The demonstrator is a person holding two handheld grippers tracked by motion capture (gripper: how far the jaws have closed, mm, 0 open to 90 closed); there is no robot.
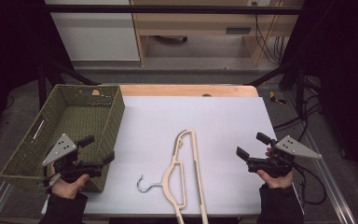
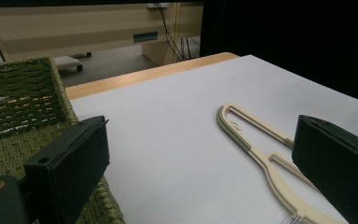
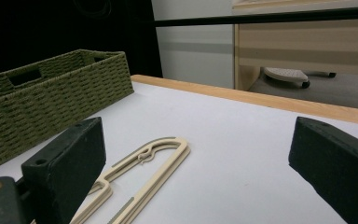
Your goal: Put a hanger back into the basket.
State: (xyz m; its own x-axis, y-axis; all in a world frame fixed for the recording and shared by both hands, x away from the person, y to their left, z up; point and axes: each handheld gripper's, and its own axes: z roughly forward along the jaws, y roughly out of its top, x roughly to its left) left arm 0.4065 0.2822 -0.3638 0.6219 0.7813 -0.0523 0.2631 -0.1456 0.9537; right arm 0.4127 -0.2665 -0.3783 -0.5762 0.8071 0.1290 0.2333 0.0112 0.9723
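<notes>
Cream plastic clothes hanger (image 1: pixel 186 175) with a silver metal hook lies flat on the white surface (image 1: pixel 223 121), midway between both hands, touched by neither. Left gripper (image 1: pixel 98 149) hovers beside the green woven basket (image 1: pixel 81 100), jaws spread, nothing between them. Right gripper (image 1: pixel 251 145), jaws spread too, holds nothing. No readable writing anywhere.

Looks like we're in a lab or office test setup: a white-topped table (image 1: pixel 223 116) inside a black metal frame (image 1: pixel 168 9), pale wood desks (image 1: pixel 196 28) behind, cables (image 1: pixel 270 42) dangling, grey carpet floor (image 1: pixel 168 74).
</notes>
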